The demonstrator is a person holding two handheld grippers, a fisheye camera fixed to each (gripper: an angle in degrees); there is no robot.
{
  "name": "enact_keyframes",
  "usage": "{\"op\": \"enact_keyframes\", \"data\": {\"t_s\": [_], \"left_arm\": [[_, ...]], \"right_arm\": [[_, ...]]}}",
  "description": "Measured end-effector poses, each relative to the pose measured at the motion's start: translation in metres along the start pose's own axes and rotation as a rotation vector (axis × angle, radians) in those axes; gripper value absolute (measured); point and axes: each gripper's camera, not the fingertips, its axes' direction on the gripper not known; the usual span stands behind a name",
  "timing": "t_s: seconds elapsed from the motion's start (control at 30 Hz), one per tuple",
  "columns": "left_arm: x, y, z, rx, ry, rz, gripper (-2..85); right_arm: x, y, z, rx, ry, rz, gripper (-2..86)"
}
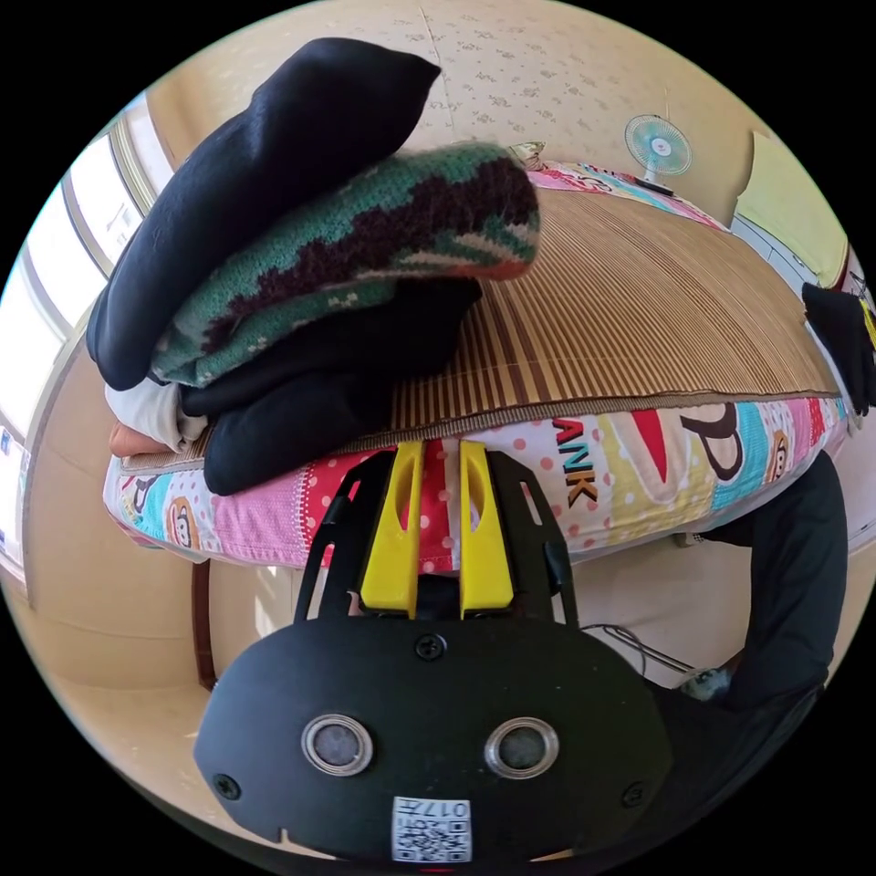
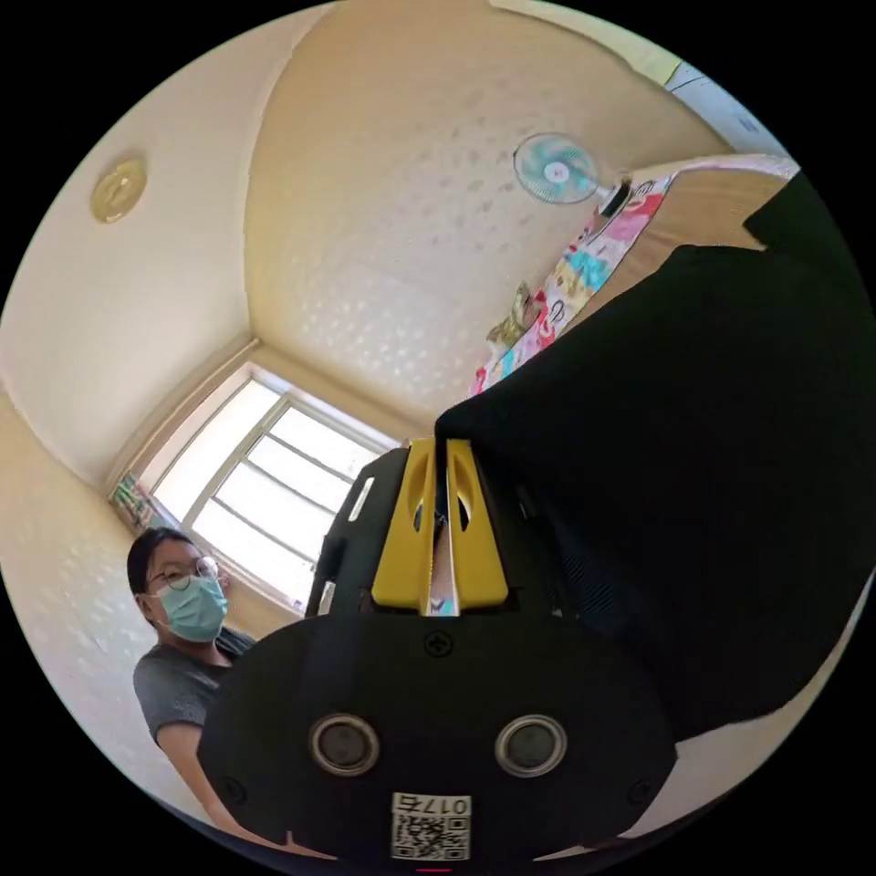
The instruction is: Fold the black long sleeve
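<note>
In the right gripper view the black long sleeve (image 2: 693,474) hangs as a broad dark sheet beside my right gripper (image 2: 441,447). Its jaws are pressed together at the cloth's upper edge. In the left gripper view the black long sleeve (image 1: 794,584) droops past the mattress side at the right edge. My left gripper (image 1: 442,452) sits at the front edge of the bed. Its yellow jaws stand a narrow gap apart, and the red dotted cover shows between them.
A stack of folded clothes (image 1: 301,274) sits on the bamboo mat (image 1: 639,319): black on top, a green knit, black and white beneath. The cartoon-print mattress (image 1: 657,465) faces me. A fan (image 1: 657,146) stands at the far side. A person (image 2: 182,639) stands by the window (image 2: 274,493).
</note>
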Motion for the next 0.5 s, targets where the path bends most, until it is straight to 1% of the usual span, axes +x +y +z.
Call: {"op": "enact_keyframes", "data": {"t_s": [0.03, 0.07, 0.1, 0.13, 0.17, 0.2, 0.23, 0.33, 0.37, 0.4, 0.43, 0.5], "left_arm": [[0.001, 0.001, -0.001, -0.001, -0.010, 0.004, 6.8], [0.001, 0.001, -0.001, -0.001, -0.016, 0.007, 6.8], [0.002, 0.002, -0.001, -0.001, -0.025, 0.015, 6.8], [0.001, 0.003, -0.002, -0.002, -0.028, 0.019, 6.8], [0.000, 0.004, -0.002, -0.002, -0.026, 0.019, 6.8], [-0.003, 0.005, -0.003, -0.001, -0.021, 0.017, 6.8], [-0.005, 0.006, -0.003, -0.001, -0.017, 0.015, 6.8], [-0.006, 0.008, -0.005, 0.000, -0.019, 0.018, 6.8], [-0.006, 0.008, -0.005, 0.000, -0.021, 0.019, 6.8], [-0.007, 0.009, -0.006, 0.001, -0.022, 0.020, 6.8], [-0.007, 0.010, -0.007, 0.002, -0.021, 0.021, 6.8], [-0.009, 0.012, -0.008, 0.003, -0.018, 0.021, 6.8]], "right_arm": [[0.003, 0.009, 0.017, -0.035, -0.019, 0.012, 1.7], [0.011, 0.028, 0.049, -0.112, -0.037, 0.039, 1.6], [0.021, 0.049, 0.083, -0.215, 0.008, 0.085, 1.4], [0.024, 0.059, 0.099, -0.275, 0.037, 0.097, 1.3], [0.027, 0.080, 0.128, -0.379, 0.052, 0.080, 1.1], [0.025, 0.097, 0.148, -0.427, 0.025, 0.055, 1.0], [0.023, 0.103, 0.153, -0.434, 0.012, 0.054, 1.0], [0.011, 0.110, 0.148, -0.351, 0.037, 0.058, 1.3], [0.004, 0.107, 0.134, -0.283, 0.117, 0.057, 1.6], [-0.005, 0.102, 0.115, -0.205, 0.251, 0.061, 2.1], [-0.010, 0.100, 0.104, -0.160, 0.317, 0.064, 2.3], [-0.031, 0.097, 0.059, 0.043, 0.494, 0.082, 4.3]]}}
